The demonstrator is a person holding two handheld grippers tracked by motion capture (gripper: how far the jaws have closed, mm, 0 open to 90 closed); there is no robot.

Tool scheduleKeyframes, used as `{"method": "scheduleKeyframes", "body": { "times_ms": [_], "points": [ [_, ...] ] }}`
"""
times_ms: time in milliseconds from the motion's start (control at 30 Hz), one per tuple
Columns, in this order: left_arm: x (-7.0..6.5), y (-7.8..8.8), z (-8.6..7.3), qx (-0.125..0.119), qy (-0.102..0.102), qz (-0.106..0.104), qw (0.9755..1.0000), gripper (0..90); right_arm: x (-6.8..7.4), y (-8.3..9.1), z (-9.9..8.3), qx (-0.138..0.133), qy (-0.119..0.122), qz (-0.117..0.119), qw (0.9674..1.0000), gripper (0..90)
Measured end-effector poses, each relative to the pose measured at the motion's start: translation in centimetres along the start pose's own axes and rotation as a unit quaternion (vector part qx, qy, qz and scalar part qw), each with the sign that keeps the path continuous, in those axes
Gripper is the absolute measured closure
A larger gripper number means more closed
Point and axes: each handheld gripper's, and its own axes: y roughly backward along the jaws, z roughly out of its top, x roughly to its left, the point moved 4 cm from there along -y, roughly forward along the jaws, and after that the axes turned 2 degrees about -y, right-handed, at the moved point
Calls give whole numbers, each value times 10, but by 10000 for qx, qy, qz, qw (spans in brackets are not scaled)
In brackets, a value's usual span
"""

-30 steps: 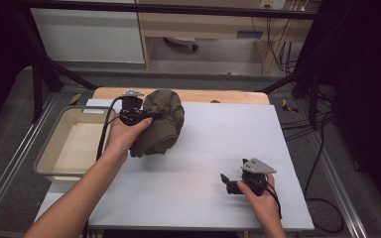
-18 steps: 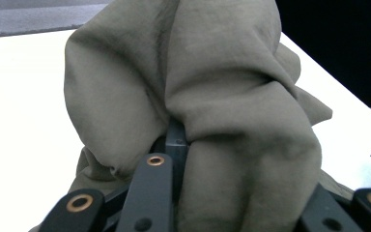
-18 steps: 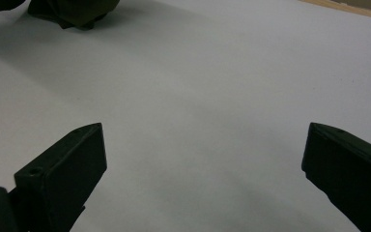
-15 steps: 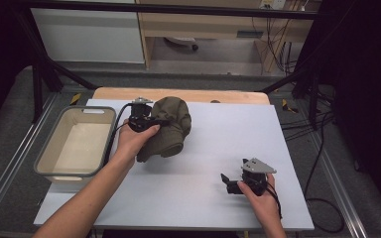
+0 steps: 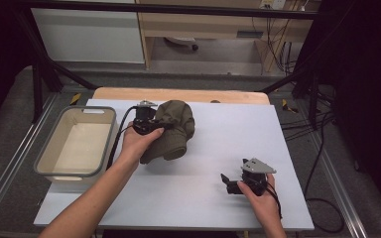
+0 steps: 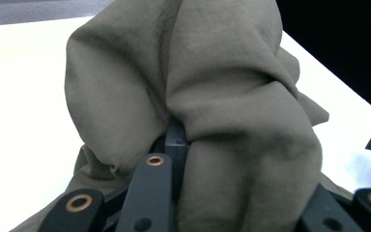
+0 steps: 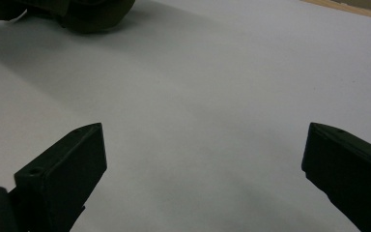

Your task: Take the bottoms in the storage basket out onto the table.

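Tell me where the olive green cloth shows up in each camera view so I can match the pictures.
High view: the olive green cloth sits left of centre on the white table, clamped by the left gripper.
Left gripper view: it bulges up close, across the middle, bunched over the jaws.
Right gripper view: a dark edge at the top left.
Shared landmark: the white table.

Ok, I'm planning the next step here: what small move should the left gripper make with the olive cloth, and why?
Probably lower the bunched olive cloth fully onto the table. The left gripper is clamped on a fold of it, the cloth hangs in a clump, and the right gripper waits open and apart, free to take another edge.
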Motion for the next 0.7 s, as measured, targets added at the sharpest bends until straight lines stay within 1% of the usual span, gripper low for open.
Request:
{"method": "scheduleKeyframes", "body": {
  "times_ms": [300,500,633,700],
  "points": [
    [-7,-8,-3,19,-31,-42,10000,720,0,1,0,-8,-9,-6,10000,27],
    [-11,-14,-6,18,-2,-69,10000,717,1,1,0,1,11,-4,10000,27],
    [-13,-18,-9,53,-65,-97,9999,719,1,1,0,2,14,5,10000,26],
    [-14,-20,-10,37,-41,-101,9999,719,1,1,0,8,18,8,10000,26]
  ]
}}
